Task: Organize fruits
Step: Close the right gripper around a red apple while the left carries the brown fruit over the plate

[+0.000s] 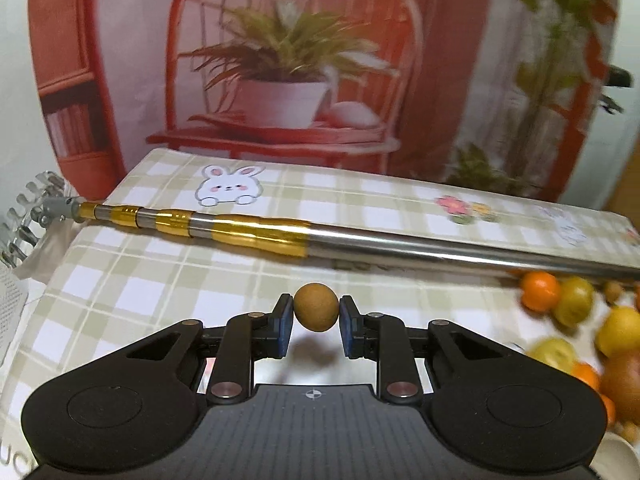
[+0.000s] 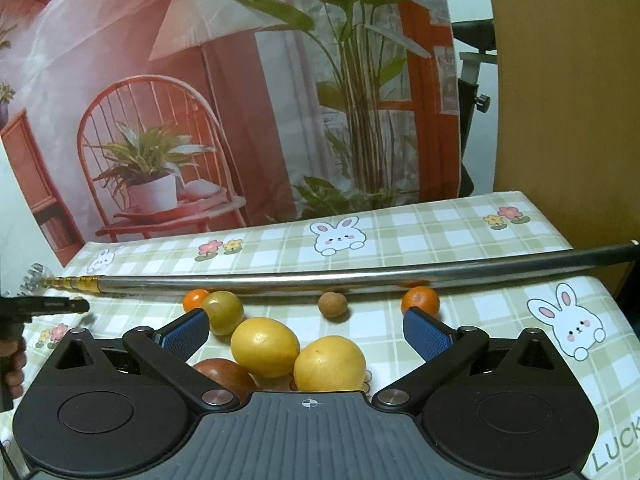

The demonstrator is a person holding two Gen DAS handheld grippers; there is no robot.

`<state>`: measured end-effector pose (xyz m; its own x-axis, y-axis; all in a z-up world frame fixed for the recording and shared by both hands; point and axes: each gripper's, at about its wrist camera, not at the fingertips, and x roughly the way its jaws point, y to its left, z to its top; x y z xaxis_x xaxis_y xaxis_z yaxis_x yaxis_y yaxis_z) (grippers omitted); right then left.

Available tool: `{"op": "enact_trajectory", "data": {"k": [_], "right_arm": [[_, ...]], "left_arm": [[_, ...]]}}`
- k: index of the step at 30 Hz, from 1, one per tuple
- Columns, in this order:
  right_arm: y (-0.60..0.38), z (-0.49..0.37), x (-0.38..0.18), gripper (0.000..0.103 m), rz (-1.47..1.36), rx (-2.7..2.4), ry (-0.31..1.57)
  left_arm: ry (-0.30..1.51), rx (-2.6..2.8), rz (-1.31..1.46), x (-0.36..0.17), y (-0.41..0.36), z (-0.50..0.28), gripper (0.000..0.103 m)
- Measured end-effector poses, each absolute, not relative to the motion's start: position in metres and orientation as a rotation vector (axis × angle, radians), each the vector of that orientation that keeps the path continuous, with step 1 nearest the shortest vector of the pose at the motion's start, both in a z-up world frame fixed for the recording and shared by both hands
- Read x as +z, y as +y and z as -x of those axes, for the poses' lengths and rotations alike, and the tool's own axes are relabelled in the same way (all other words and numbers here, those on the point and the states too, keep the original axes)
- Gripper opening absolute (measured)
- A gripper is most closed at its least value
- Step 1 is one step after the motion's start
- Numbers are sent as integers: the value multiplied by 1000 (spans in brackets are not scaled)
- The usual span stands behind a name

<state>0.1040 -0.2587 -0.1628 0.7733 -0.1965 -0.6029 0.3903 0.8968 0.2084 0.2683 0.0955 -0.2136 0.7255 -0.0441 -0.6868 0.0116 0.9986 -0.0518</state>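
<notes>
Longan (image 1: 315,307), small, light, thin brittle shell, prob. slick, sits clamped across its middle in left gripper (image 1: 315,322) above cloth (image 1: 120,280); right gripper (image 2: 306,330) gapes empty over lemons (image 2: 265,346), so squeeze gently.

The telescopic pole (image 1: 400,240) is polished metal with glossy gold bands. The tablecloth (image 2: 460,232) looks smooth, with a slight sheen. The small brown fruit (image 1: 316,307) has a matt, finely rough skin. The lemons (image 2: 265,347) show waxy, dimpled peel.
</notes>
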Motion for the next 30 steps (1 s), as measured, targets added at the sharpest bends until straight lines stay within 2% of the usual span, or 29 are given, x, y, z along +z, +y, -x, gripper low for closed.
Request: {"op": "enact_trajectory", "data": {"k": [7,13,22,30], "right_arm": [[-265,-86,-164,103,-321,-350,593],[-283,-71,-171,103,-404,-384,595],[-266,-55,-165,103,-311,-335,578],[-269,-40,-164,103,-379,-296,555]], "left_arm": [[733,-141,72,-192,75,-214,26],[732,-182,106,-184,59,-197,26],[691,-191,84,-161,39,-171,26],[680,-146,86,-148,29,-134,26]]}}
